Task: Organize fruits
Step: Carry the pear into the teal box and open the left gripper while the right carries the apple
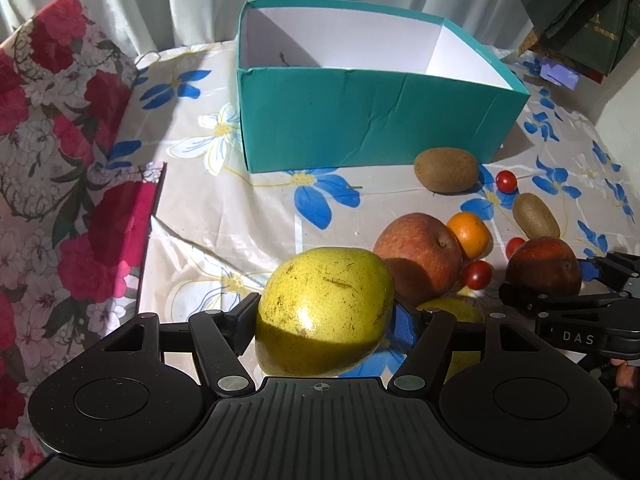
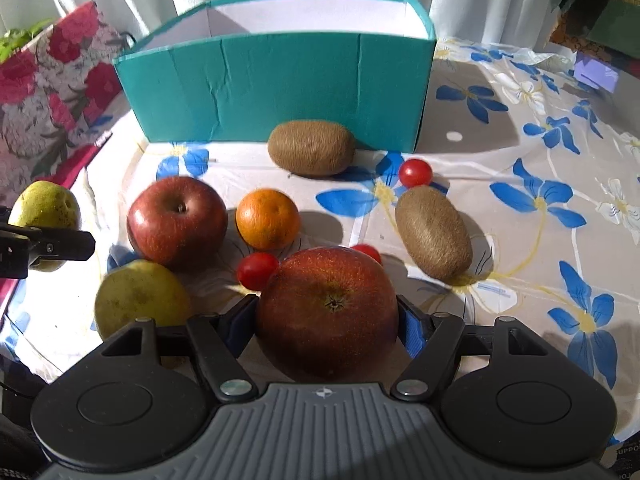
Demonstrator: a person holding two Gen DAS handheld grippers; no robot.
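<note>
My left gripper point(image 1: 324, 308) is shut on a yellow-green pear point(image 1: 324, 300), held a little above the flowered tablecloth. In the right wrist view the same pear point(image 2: 44, 208) shows at the far left, in the left gripper's fingers point(image 2: 60, 244). My right gripper point(image 2: 326, 308) has its pads against both sides of a dark red apple point(image 2: 326, 320) that sits low over the cloth. A teal open box point(image 1: 360, 120) with a white inside stands behind the fruit. On the cloth lie a second pear point(image 2: 140, 300), another red apple point(image 2: 176, 220), an orange point(image 2: 267, 218) and two kiwis point(image 2: 310, 152) point(image 2: 434, 232).
Three cherry tomatoes point(image 2: 416, 172) point(image 2: 258, 270) point(image 2: 368, 252) lie among the fruit. A red floral bag point(image 1: 60, 160) stands along the left edge. A dark green bag point(image 1: 580, 12) is at the back right. White curtains hang behind the table.
</note>
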